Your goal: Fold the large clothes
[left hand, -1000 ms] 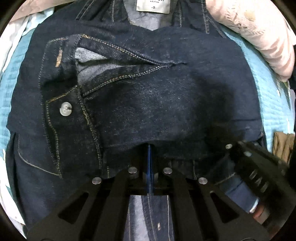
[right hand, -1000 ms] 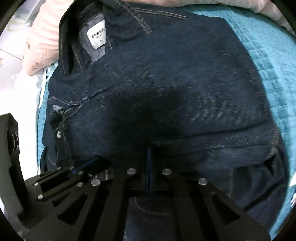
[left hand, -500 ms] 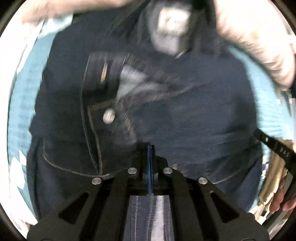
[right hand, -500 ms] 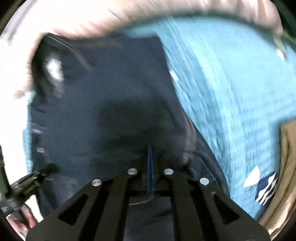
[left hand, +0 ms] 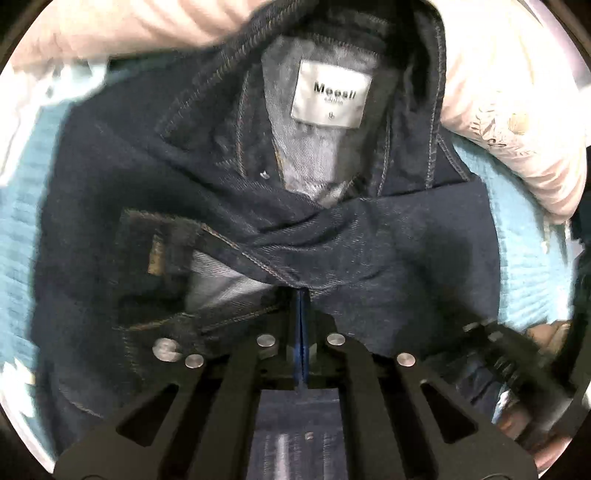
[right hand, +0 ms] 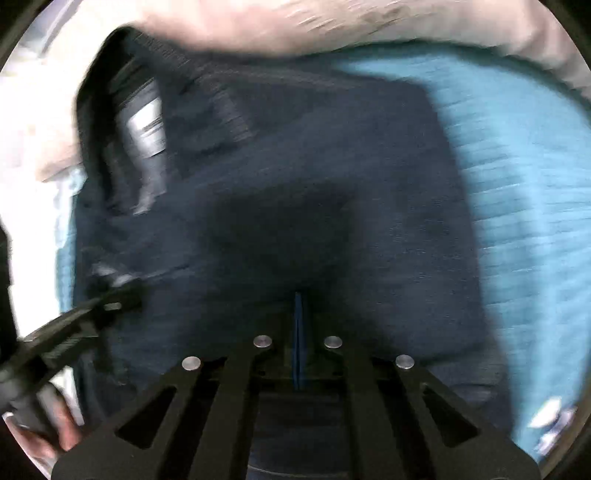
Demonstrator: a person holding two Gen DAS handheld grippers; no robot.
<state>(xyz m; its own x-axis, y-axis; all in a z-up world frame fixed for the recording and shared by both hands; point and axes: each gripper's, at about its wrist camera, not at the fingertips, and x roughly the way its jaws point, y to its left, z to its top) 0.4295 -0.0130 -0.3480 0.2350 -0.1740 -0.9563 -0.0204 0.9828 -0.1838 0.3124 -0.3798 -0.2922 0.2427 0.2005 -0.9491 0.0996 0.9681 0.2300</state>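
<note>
A dark blue denim jacket (left hand: 406,251) lies on a teal bedspread (left hand: 524,258), its collar and white neck label (left hand: 330,94) at the far side. My left gripper (left hand: 301,295) is shut on a folded edge of the denim near a cuff with a metal button (left hand: 166,349). My right gripper (right hand: 298,299) is shut on the denim (right hand: 314,184) further right. In the right wrist view, which is motion-blurred, the left gripper (right hand: 110,302) appears at the lower left. The right gripper shows in the left wrist view (left hand: 491,339).
A pale pink pillow (left hand: 517,110) lies beyond the collar and also shows in the right wrist view (right hand: 332,26). White bedding (right hand: 22,184) lies at the left. A navy and white item (right hand: 554,417) sits at the bed's lower right.
Both grippers have carried the held denim edge away from me toward the collar; the neck label is now much closer. The grippers stay shut.
</note>
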